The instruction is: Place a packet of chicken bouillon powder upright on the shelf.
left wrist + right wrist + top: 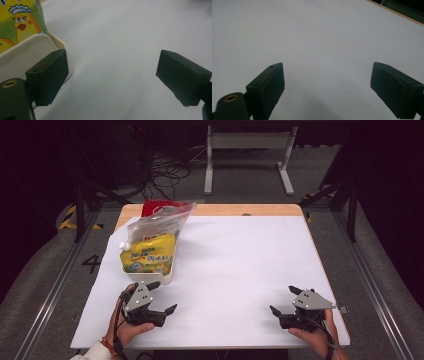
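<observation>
Both grippers idle at near edge of white table [240, 270].
Left gripper [162, 296] wide open, empty, just beside cream tray [165, 276] holding yellow pouch [149, 253] and clear bag [157, 222]; right gripper [283, 300] wide open, empty.

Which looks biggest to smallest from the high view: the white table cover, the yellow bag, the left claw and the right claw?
1. White table cover, far the biggest.
2. Yellow bag, standing in a cream tub.
3. Left claw and right claw: they look about alike, so no ranking between them.
</observation>
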A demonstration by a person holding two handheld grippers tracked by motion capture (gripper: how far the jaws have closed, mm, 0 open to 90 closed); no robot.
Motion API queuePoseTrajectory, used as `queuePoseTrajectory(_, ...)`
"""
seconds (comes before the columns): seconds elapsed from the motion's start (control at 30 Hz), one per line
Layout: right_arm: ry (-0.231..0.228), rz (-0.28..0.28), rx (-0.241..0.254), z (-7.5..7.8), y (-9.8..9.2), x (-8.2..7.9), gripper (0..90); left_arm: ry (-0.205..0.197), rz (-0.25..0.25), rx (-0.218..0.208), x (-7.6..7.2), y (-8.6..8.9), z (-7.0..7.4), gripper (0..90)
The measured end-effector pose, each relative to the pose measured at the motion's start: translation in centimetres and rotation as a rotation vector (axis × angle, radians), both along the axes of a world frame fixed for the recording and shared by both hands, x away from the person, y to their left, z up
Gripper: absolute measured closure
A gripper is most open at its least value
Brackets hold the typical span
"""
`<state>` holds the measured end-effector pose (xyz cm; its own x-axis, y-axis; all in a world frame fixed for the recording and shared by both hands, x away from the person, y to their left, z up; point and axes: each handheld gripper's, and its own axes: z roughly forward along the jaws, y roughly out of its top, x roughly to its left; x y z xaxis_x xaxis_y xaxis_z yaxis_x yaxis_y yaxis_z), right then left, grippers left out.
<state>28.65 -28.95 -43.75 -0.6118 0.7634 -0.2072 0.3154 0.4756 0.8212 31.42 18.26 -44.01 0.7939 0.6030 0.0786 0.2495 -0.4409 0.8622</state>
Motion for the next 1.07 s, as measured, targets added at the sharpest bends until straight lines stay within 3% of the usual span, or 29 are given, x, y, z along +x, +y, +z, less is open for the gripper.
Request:
queuePoseTrajectory(0.3,0.014,0.003,0.001,-0.3,0.0,0.2,9.9,0.016,0.000,0.009,0.4,-0.2,-0.3,9.1)
queuePoseTrajectory(0.63,-0.003,-0.014,0.009,-0.3,-0.3,0.2,11.2,0.030,-0.021,0.054,0.8,-0.8,-0.7,7.8)
queuePoseTrajectory(1.07,0.001,-0.029,0.027,-0.3,-0.4,0.3,12.9,0.042,-0.039,0.058,0.9,-1.4,-0.8,6.0)
